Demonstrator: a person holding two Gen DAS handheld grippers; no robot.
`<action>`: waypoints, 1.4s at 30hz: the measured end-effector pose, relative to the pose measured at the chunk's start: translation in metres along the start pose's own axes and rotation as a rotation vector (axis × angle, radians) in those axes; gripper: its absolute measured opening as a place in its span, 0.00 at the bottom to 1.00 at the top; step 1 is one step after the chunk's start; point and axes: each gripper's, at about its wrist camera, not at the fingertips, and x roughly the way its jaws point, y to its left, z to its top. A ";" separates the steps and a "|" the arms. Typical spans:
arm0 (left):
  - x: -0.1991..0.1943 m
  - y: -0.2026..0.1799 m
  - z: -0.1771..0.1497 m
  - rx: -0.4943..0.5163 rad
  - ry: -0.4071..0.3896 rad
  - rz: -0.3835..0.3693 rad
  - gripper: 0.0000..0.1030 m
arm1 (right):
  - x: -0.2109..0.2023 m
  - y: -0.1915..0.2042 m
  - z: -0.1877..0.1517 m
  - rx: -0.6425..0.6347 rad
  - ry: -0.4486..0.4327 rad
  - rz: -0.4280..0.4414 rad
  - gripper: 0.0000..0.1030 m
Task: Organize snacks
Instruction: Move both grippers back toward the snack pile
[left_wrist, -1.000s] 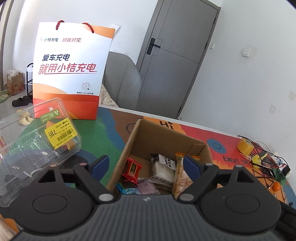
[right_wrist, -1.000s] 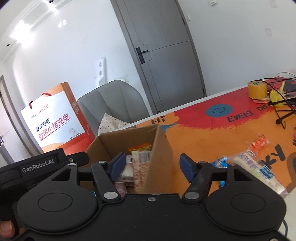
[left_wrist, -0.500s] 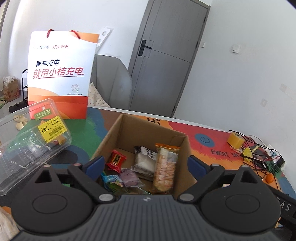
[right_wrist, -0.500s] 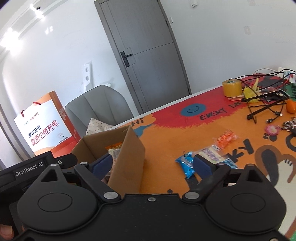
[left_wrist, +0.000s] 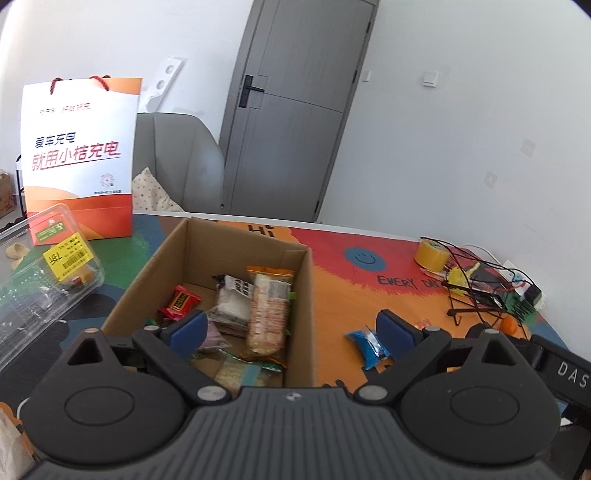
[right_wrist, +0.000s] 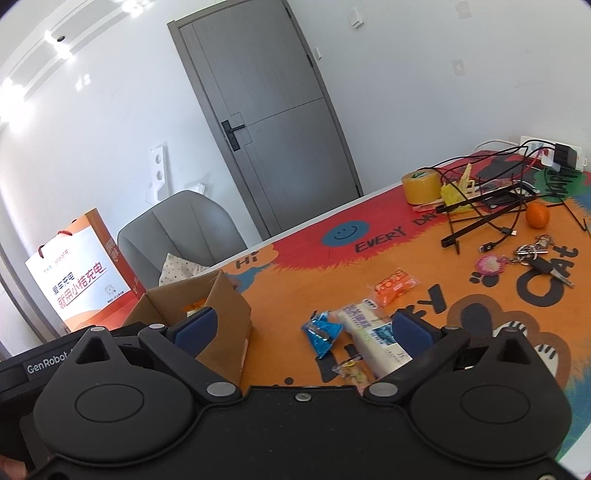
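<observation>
The cardboard box (left_wrist: 236, 266) sits open on the table (right_wrist: 295, 280) with snacks inside. The left gripper (left_wrist: 291, 326) has just been opening wide and holds nothing; it hides the box's near edge. The right gripper (right_wrist: 303, 325) has just been opening too, empty. Right of the box lie a blue packet (right_wrist: 321, 332), a white packet (right_wrist: 364, 325) partly hidden by a finger, and an orange packet (right_wrist: 393, 286).

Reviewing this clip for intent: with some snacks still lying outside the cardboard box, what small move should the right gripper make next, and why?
Probably ease the right gripper, open and empty, down over the blue packet, the loose snack nearest the cardboard box, which already holds several snacks.
</observation>
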 end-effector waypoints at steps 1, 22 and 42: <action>0.000 -0.003 0.000 0.010 0.003 -0.009 0.94 | -0.002 -0.003 0.001 0.002 -0.004 -0.006 1.00; 0.018 -0.067 -0.020 0.116 0.065 -0.078 0.92 | -0.009 -0.059 -0.005 0.045 0.018 -0.043 0.81; 0.070 -0.077 -0.051 0.013 0.200 -0.120 0.59 | 0.037 -0.089 -0.029 0.101 0.125 -0.028 0.71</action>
